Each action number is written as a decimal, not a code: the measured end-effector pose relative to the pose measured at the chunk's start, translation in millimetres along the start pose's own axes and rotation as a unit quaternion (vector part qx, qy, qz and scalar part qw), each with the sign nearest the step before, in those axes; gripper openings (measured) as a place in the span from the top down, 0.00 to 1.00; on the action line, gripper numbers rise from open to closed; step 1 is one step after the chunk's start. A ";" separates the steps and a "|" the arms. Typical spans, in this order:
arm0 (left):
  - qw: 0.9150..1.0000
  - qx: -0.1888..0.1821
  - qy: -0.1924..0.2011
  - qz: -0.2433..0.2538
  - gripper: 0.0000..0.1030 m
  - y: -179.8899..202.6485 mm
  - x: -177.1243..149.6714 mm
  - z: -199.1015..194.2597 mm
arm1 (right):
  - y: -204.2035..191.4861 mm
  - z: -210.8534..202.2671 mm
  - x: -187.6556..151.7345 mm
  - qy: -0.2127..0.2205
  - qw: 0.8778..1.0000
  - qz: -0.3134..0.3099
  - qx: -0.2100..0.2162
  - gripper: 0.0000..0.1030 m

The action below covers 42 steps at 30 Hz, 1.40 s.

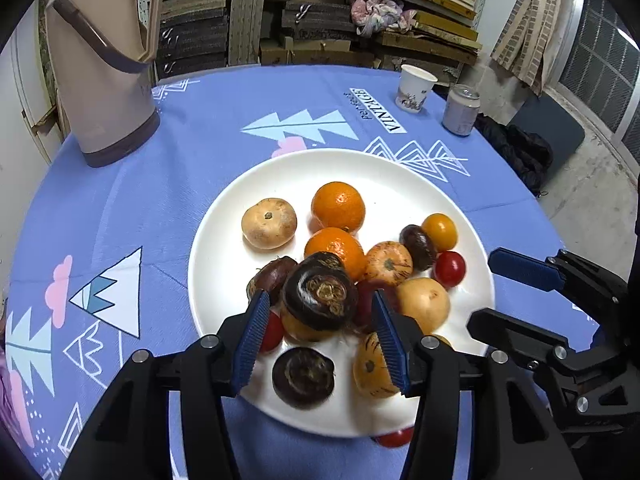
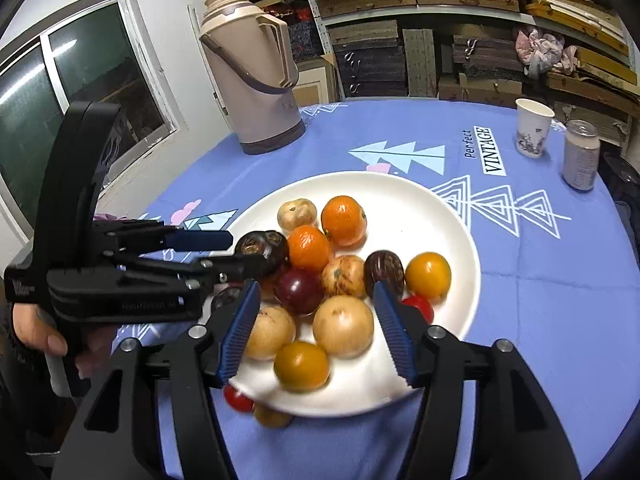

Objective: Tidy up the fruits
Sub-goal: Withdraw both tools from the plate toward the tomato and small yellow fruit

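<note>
A white plate [image 1: 224, 216] [image 2: 448, 216] on the blue tablecloth holds several fruits: two oranges [image 1: 338, 206] [image 2: 344, 221], tan round fruits [image 1: 269, 223], dark purple fruits, yellow and red tomatoes. My left gripper [image 1: 320, 336] is open; a dark purple fruit [image 1: 320, 296] sits between its fingers, not clamped. My right gripper [image 2: 316, 332] is open above the plate's near edge, over a tan fruit [image 2: 343, 326] and a yellow tomato [image 2: 302, 366]. A red tomato [image 2: 238, 400] and a tan fruit [image 2: 272, 418] lie on the cloth by the plate's near rim.
A beige thermos jug [image 1: 104, 68] [image 2: 252, 80] stands at the back left. A paper cup [image 1: 414, 88] [image 2: 532, 128] and a can [image 1: 462, 110] [image 2: 580, 156] stand at the back right. Shelves of boxes are behind the round table.
</note>
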<state>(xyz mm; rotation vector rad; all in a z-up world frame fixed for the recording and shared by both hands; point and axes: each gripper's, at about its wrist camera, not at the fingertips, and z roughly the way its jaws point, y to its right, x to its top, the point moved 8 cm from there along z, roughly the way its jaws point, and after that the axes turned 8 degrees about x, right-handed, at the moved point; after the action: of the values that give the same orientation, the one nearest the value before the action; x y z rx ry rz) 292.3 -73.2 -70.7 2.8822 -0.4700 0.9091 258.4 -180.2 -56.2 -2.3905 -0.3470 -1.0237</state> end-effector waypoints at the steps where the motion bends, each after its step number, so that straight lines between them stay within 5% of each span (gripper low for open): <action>1: 1.000 -0.001 0.002 0.001 0.48 0.5 -0.3 -2.5 | -1.4 -4.6 -1.8 0.003 1.000 0.000 -0.002 0.38; 10: 1.000 0.004 0.017 0.013 0.32 5.7 -26.8 -34.2 | -19.2 -32.5 -40.6 -0.011 0.999 -0.018 -0.026 0.15; 22: 1.000 -0.004 -0.002 -0.006 0.22 -7.2 -80.5 -50.8 | -35.7 -20.5 -93.6 -0.051 0.997 -0.032 -0.037 0.15; 33: 0.999 -0.009 -0.039 -0.005 0.22 -14.0 -111.8 -29.9 | -42.2 34.9 -102.4 -0.128 0.988 -0.073 -0.040 0.56; 42: 0.999 -0.013 -0.052 0.005 0.22 -11.7 -116.0 -18.8 | -45.8 46.6 -96.9 -0.134 0.986 -0.096 -0.024 0.57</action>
<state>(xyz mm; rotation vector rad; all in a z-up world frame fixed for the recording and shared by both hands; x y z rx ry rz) 195.7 -28.3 -121.5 2.9161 -0.5021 0.7507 201.0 -119.5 -137.9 -2.5831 -0.6668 -0.7964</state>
